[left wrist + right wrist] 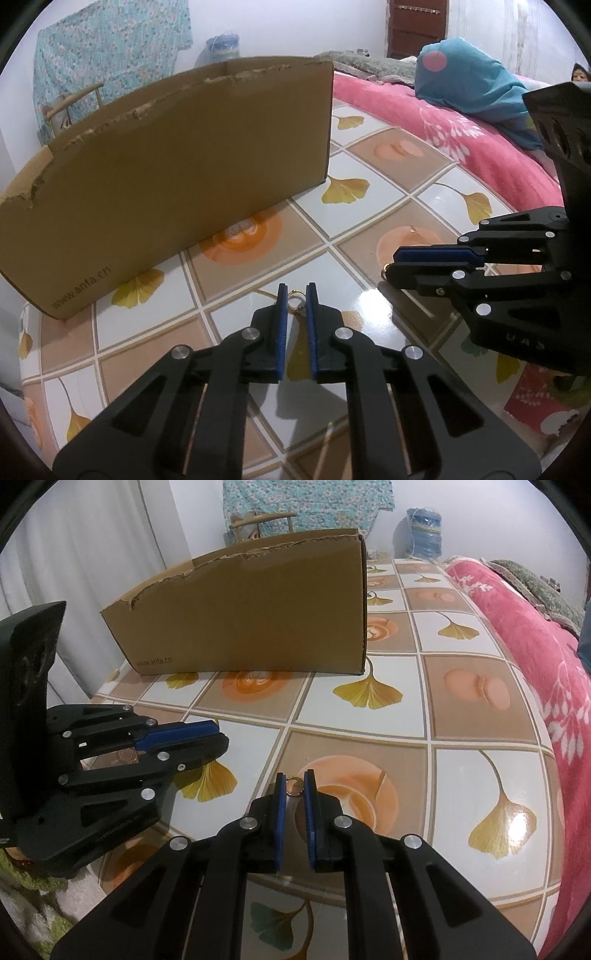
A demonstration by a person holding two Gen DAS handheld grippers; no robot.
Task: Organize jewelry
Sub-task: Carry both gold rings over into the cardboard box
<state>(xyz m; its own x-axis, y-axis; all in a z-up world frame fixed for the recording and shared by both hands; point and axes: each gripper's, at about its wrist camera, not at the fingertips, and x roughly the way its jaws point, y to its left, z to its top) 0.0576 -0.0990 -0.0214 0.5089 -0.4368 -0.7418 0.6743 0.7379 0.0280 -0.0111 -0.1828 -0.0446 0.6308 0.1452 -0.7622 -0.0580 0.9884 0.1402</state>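
Observation:
In the left wrist view my left gripper (296,291) is shut on a small gold ring (295,302), pinched between the blue pads just above the table. In its own view my right gripper (294,777) is shut on a second small gold ring (294,787) in the same way. Each gripper also shows in the other's view: the right gripper (393,264) comes in from the right with a bit of gold at its tip, and the left gripper (221,736) comes in from the left. A brown cardboard box (184,166) (258,620) with a torn top edge stands behind both.
The table (369,709) wears a glossy cloth printed with tiles, ginkgo leaves and coffee cups. A bed with a pink blanket (424,122) (535,646) borders it on the right, with a blue bundle (472,81) on it. A chair (262,520) stands behind the box.

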